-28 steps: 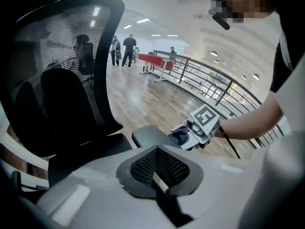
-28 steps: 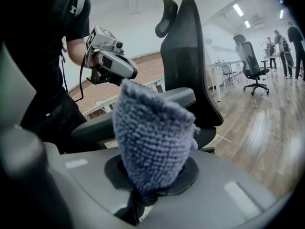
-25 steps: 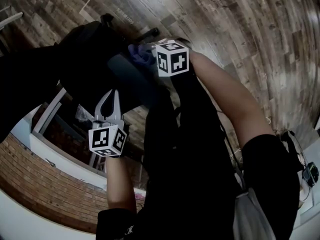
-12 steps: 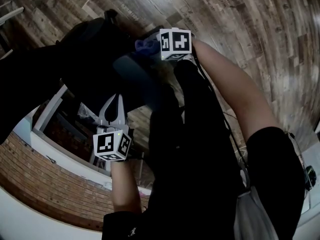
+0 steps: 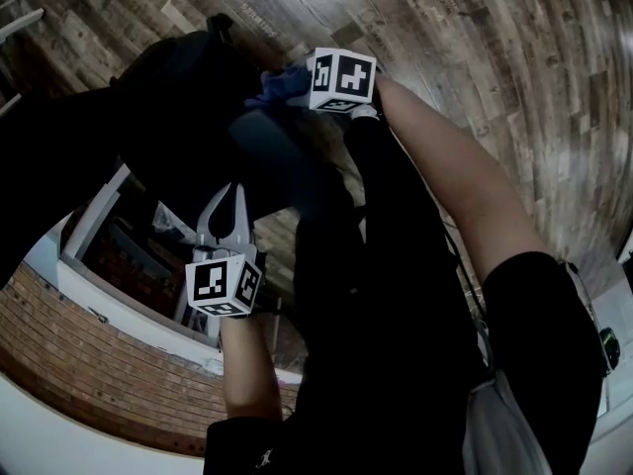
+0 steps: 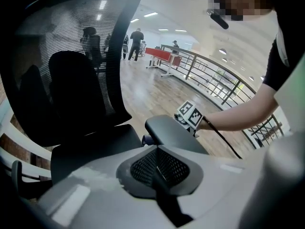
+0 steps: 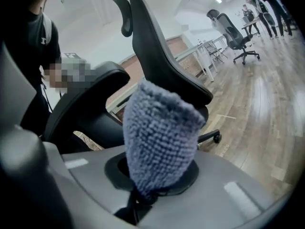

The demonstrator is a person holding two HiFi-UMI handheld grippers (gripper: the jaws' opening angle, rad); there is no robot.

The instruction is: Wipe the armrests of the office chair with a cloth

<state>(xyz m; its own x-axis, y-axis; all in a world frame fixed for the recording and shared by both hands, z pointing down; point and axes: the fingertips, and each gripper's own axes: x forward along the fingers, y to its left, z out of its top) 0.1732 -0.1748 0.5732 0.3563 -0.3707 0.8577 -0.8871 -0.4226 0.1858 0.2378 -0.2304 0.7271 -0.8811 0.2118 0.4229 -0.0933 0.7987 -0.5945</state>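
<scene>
A black office chair (image 5: 168, 107) fills the upper left of the head view. Its right armrest (image 5: 259, 135) runs under my right gripper (image 5: 294, 87), which is shut on a blue fluffy cloth (image 5: 280, 85) at the armrest's far end. The right gripper view has the cloth (image 7: 159, 132) bunched between the jaws, with the armrest (image 7: 88, 101) to its left and the chair back (image 7: 162, 66) behind. My left gripper (image 5: 229, 196) hangs shut and empty below the seat edge. Its own view looks over the armrest pad (image 6: 174, 133) toward the right gripper's marker cube (image 6: 190, 114).
Wood plank floor (image 5: 475, 57) surrounds the chair. A brick-faced wall and white ledge (image 5: 89, 295) lie at lower left. Another office chair (image 7: 233, 32) and standing people are far off. A railing (image 6: 224, 80) runs at the right.
My right gripper has carried the cloth farther along the armrest, away from me. The left gripper has barely shifted.
</scene>
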